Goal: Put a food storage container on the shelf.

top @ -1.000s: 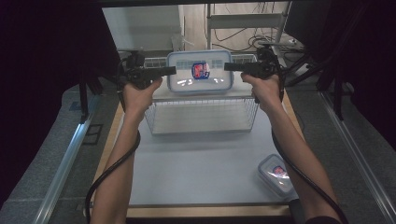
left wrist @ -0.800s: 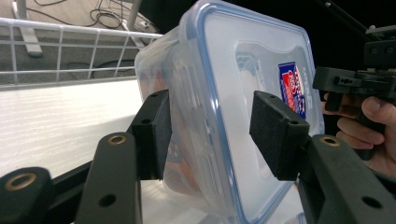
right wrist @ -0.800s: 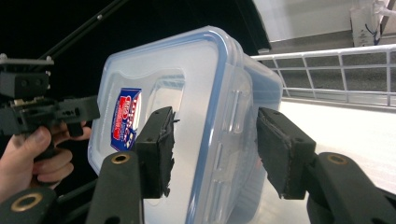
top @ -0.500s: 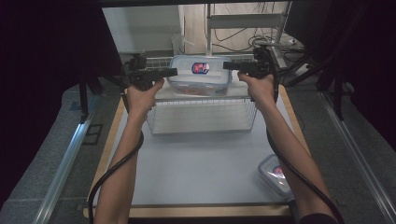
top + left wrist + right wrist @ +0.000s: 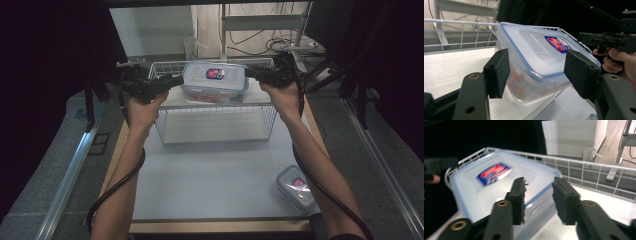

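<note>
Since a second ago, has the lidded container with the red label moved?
Yes. The container has shifted toward the back of the wire basket, now near its far rim, between both grippers.

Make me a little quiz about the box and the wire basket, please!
1. True or false: the lidded box sits in the wire basket at the far end of the table.
2. How many lidded boxes are on the table? A) one B) two C) three
3. Fill in: the sticker on the box lid is red and ____.

Key:
1. True. The left gripper has its pads on either side of the box, apart from it.
2. B. The second box lies at the table's near right corner.
3. Blue.
</note>
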`<act>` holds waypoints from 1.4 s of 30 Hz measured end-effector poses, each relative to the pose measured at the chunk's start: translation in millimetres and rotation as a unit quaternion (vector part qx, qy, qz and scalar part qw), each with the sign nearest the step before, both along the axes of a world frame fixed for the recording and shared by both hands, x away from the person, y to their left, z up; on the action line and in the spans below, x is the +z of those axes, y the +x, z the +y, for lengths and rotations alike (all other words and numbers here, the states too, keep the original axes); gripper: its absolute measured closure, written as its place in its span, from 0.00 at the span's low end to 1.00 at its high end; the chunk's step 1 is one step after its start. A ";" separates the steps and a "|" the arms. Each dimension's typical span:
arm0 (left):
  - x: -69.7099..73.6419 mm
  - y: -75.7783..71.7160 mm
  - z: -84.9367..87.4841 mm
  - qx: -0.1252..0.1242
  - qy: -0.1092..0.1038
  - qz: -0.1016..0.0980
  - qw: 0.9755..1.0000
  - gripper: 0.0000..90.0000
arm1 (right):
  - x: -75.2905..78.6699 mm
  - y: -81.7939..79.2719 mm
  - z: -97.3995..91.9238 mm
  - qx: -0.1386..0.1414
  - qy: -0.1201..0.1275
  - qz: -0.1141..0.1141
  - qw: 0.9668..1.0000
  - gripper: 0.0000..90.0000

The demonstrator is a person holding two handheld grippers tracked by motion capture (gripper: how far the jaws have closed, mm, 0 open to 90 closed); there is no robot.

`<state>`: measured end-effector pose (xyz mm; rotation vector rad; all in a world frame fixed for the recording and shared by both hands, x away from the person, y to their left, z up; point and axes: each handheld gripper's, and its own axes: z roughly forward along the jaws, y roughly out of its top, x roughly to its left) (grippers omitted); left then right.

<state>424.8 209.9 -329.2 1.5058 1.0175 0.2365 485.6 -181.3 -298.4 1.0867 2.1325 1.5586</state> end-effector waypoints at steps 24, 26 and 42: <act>-25.9 -28.7 -18.9 -0.037 0.084 -0.016 0.996 1.00 | -45.3 -57.9 16.8 0.083 -0.062 -0.008 0.995 1.00; -25.8 -28.0 -20.7 -0.038 0.083 -0.014 0.996 1.00 | -46.3 -55.2 17.2 0.081 -0.056 -0.004 0.995 1.00; -27.9 -24.0 -35.8 -0.040 0.098 -0.009 0.994 0.99 | -47.7 -33.6 10.9 0.043 -0.064 -0.001 0.997 1.00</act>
